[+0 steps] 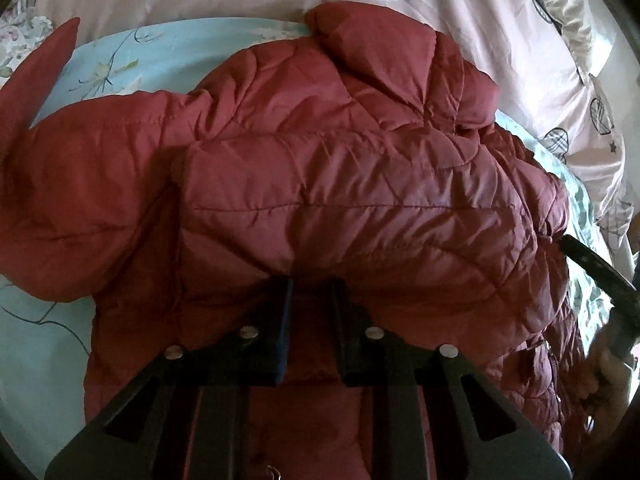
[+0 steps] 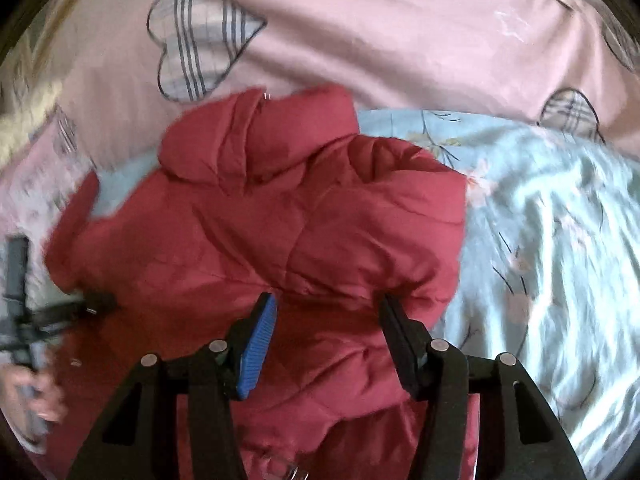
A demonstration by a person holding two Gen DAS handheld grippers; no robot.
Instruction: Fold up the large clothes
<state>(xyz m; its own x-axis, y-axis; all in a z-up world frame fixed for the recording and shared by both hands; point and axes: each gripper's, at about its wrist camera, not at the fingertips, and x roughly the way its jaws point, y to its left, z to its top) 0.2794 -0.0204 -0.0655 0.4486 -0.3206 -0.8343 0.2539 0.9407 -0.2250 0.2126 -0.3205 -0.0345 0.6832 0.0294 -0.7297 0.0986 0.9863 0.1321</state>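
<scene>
Your left gripper [image 1: 310, 284] pinches the red puffer jacket [image 1: 340, 184]; your right gripper [image 2: 326, 304] gapes over its near edge.

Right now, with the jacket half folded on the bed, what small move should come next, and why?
Probably lower the right gripper and close it on the jacket: its jaws stand open over the fold, while the left gripper looks pinched on the padded edge, so the right side seems free.
</scene>
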